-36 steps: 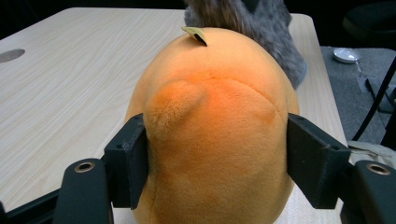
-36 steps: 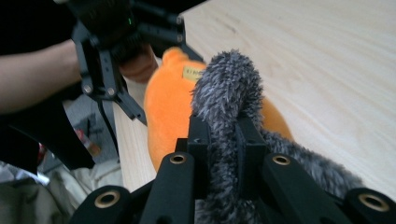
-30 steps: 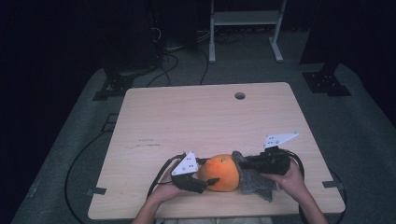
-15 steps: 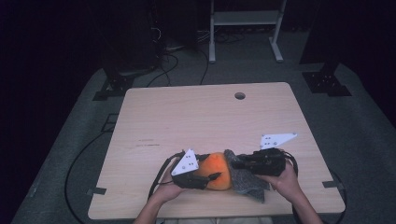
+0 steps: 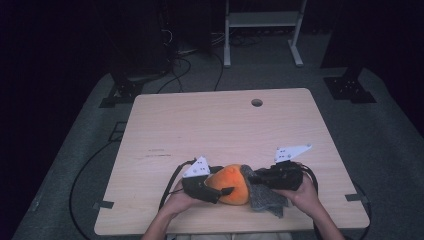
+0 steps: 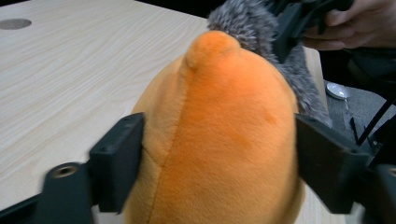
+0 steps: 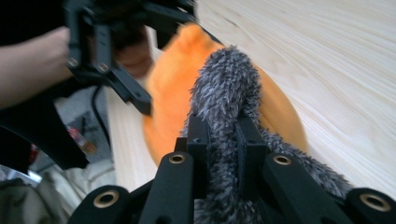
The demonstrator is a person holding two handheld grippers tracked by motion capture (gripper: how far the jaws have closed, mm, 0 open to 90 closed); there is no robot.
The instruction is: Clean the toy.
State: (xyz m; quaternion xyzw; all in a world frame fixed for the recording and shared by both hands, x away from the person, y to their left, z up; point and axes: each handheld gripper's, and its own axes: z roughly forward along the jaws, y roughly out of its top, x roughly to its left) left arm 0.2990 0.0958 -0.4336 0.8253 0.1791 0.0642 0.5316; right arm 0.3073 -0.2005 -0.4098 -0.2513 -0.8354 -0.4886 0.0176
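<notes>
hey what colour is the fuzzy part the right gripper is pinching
Grey: the shaggy grey fabric part of the orange plush toy, best in the right gripper view.

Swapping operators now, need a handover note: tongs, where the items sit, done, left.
Left tongs: shut on the orange plush, jaws on both its sides.
Right tongs: shut on the grey fuzzy cloth, pinching a fold.
Both things sit at the near edge of the table, cloth against the plush's right side.
Done: both gripped.
Left: probably working the cloth over or off the plush; unclear which.

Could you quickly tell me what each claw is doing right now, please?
Left claw: shut on the orange plush, jaws pressing its sides.
Right claw: shut on the grey cloth.
</notes>
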